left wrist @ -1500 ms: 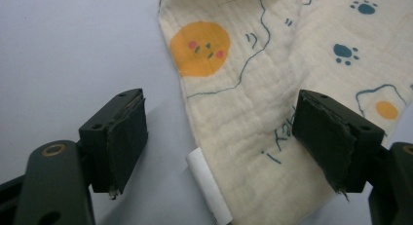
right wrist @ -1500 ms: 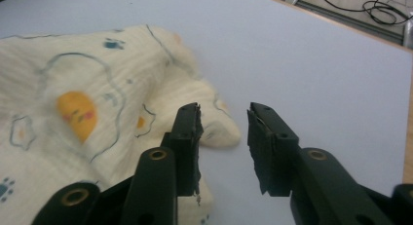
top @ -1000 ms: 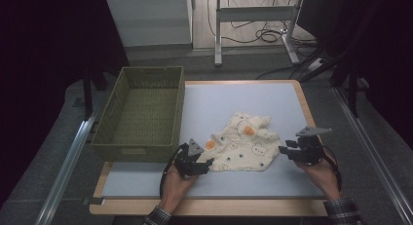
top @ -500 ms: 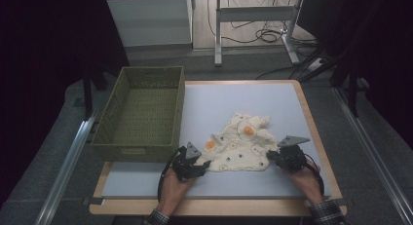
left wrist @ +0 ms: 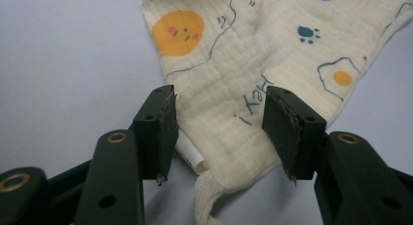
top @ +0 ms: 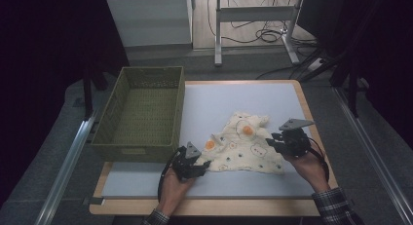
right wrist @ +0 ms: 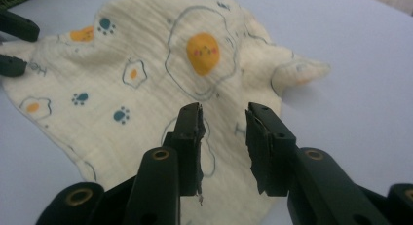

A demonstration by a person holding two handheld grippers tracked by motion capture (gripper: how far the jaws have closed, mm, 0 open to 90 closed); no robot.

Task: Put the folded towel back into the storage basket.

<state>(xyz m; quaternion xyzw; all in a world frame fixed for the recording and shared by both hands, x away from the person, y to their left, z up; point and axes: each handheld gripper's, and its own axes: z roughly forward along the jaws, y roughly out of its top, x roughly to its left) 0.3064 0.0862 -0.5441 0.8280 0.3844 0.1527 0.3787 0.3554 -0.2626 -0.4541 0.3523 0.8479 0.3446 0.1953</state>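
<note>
A cream cloth [top: 243, 147] printed with fried eggs and paw marks lies spread on the white mat [top: 234, 96]. My left gripper [top: 204, 164] rests at the cloth's near left corner. In the left gripper view the cloth [left wrist: 253, 54] lies flat between the wide-apart jaws of that gripper [left wrist: 219, 132], and the pads do not press it. My right gripper [top: 269, 142] hovers over the cloth's right edge. Its jaws have just been opening, and in the right gripper view this gripper [right wrist: 224, 113] holds nothing, with the cloth [right wrist: 146, 64] below it.
An empty green woven basket [top: 104, 122] stands at the left of the mat, close to the left gripper. The wooden table edge [top: 195, 206] runs along the front. The far half of the mat is bare.
My right gripper dipped to the cloth's near right corner, then lifted away to the right with its jaws apart. The left gripper stayed at its corner.
</note>
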